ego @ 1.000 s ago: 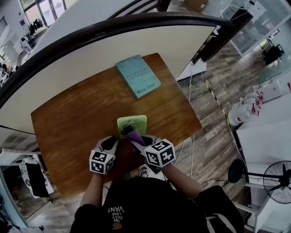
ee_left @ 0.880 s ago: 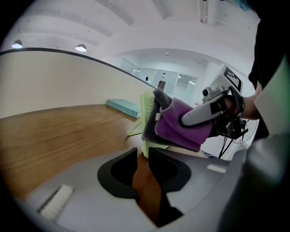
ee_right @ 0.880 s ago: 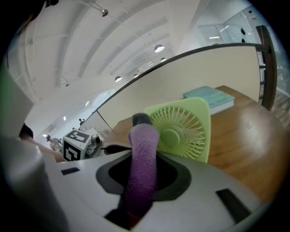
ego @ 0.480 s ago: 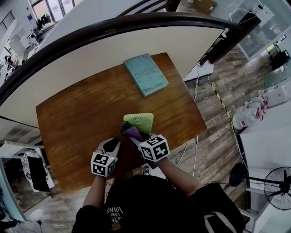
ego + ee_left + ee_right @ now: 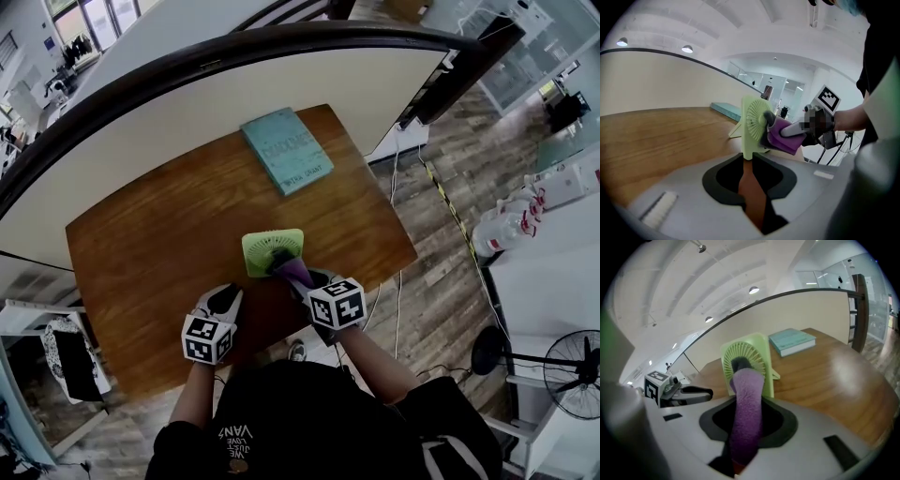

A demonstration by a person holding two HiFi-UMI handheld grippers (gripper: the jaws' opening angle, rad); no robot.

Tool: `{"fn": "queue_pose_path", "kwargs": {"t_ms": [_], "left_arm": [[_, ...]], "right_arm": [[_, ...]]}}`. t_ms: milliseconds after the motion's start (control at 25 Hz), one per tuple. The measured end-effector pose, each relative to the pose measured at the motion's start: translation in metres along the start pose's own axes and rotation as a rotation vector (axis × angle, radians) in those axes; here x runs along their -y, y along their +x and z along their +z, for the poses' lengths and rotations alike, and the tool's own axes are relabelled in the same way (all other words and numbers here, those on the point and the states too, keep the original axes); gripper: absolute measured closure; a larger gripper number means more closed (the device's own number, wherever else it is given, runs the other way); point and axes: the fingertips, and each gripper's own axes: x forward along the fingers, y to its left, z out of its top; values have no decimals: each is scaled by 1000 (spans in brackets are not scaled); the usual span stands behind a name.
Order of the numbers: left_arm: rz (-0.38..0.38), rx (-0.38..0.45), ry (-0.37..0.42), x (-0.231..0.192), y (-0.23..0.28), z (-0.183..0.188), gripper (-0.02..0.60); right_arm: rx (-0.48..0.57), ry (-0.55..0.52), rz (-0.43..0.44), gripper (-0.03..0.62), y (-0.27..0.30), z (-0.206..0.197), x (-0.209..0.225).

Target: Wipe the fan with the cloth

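One green desk fan (image 5: 272, 251), one cloth (image 5: 298, 272), one book (image 5: 286, 150)

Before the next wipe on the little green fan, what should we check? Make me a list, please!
1. Purple fuzzy cloth gripped: ok, the right gripper has its jaws shut on it.
2. Cloth touching the small light-green plastic fan: ok, its end presses on the middle of the front grille.
3. Fan upright on the brown wooden table: ok.
4. Fan steadied: not ok. The left gripper sits beside it, apart, and its jaws have just been closing with nothing between them.
5. Teal book out of the way: ok, it lies farther back on the table.
6. Grille clean: cannot tell.
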Motion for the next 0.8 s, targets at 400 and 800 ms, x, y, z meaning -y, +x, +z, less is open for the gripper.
{"fn": "queue_pose_path", "kwargs": {"t_ms": [400,800], "left_arm": [[-5,0,8,8,-3,0,518],[28,53,4,11,-13,9,552]], "right_arm": [[31,75,-99,496,-22,-9,41],[63,63,-38,496,-34,-10,10]]}}
